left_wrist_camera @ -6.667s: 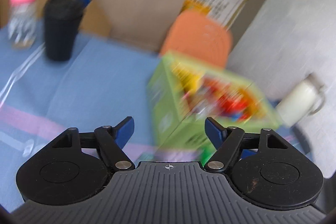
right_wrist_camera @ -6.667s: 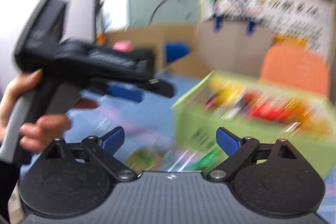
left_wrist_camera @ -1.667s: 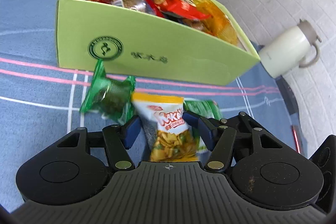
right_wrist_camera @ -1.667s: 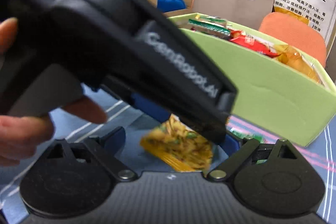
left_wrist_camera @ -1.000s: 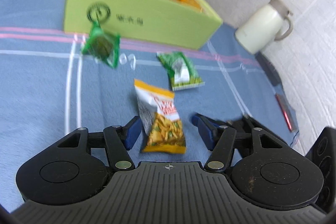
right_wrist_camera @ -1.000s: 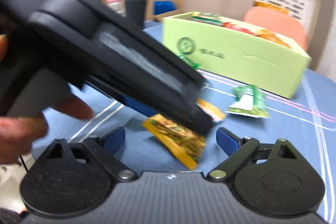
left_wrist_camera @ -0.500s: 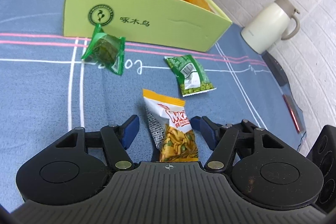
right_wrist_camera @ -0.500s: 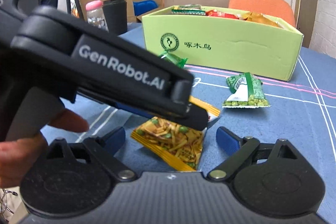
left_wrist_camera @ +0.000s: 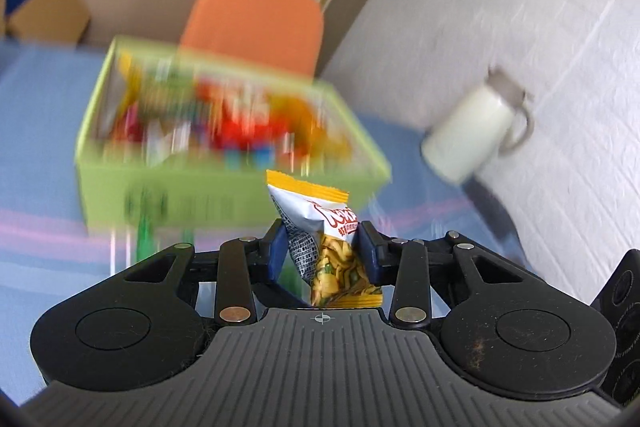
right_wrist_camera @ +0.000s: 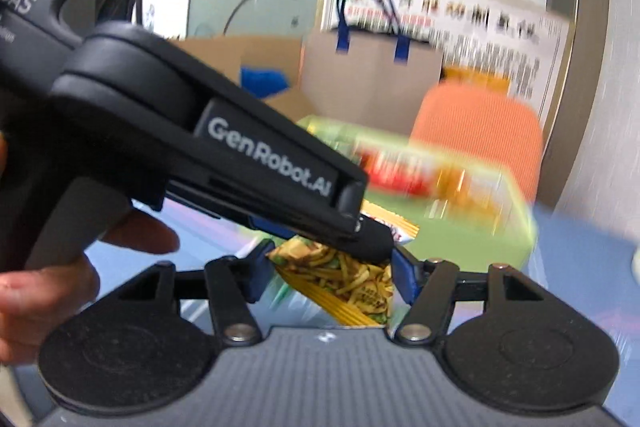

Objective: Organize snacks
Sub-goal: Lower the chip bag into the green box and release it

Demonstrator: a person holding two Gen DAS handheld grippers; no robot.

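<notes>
Yellow-edged and crinkled, the snack packet (left_wrist_camera: 326, 235) is sitting pinched between the blue pads (left_wrist_camera: 277, 251) of the left gripper (left_wrist_camera: 323, 247), standing upright at lower centre of the left wrist view. Behind it, in the middle of the frame, the green box (left_wrist_camera: 224, 195) of mixed snacks is showing only as a blur on the blue tablecloth (left_wrist_camera: 36, 107), with a white jug (left_wrist_camera: 472, 135) at right and an orange chair (left_wrist_camera: 256, 23) above. In the right wrist view the left gripper (right_wrist_camera: 372, 239) is crossing from the upper left, and the packet (right_wrist_camera: 344, 283) is hanging between the right gripper's (right_wrist_camera: 326, 275) parted fingers, which are not clearly pressing it.
</notes>
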